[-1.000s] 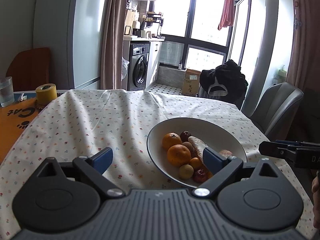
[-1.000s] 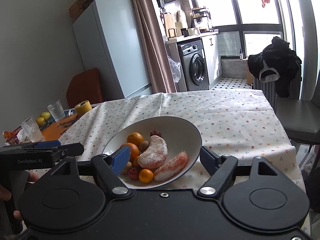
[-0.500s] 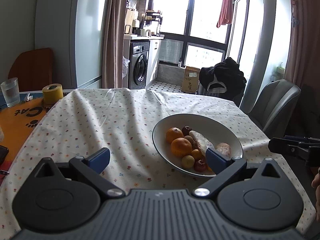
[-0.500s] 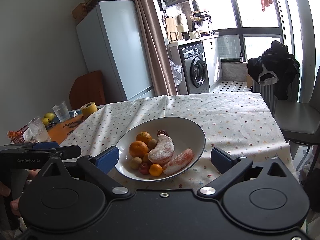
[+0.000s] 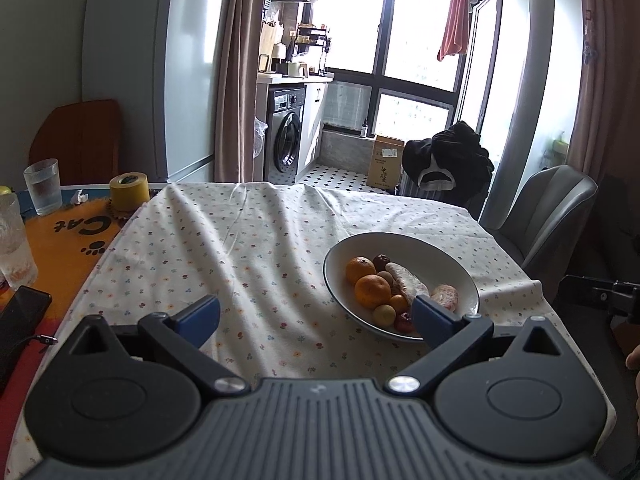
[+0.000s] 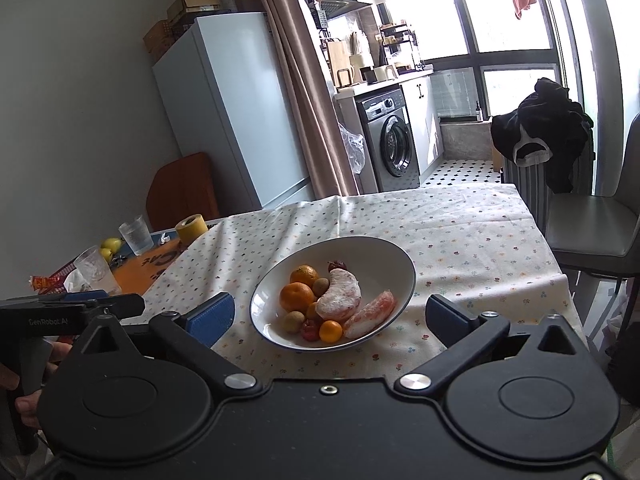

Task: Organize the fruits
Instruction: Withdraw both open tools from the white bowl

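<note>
In the one bowl (image 6: 400, 264), two oranges (image 6: 297, 297), two pomelo segments (image 6: 340, 295); both grippers (image 6: 328, 312) wide apart, empty.

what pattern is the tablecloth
White tablecloth with small scattered flowers, clearest in the left wrist view.

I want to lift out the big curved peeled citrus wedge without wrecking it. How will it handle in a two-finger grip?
The peeled citrus wedge shows bare pale membrane, so it is probably soft and may tear or squash under firm pinching. Its curved shape leans on the small fruits beside it, so lifting may set the small orange fruit rolling in the bowl.
</note>
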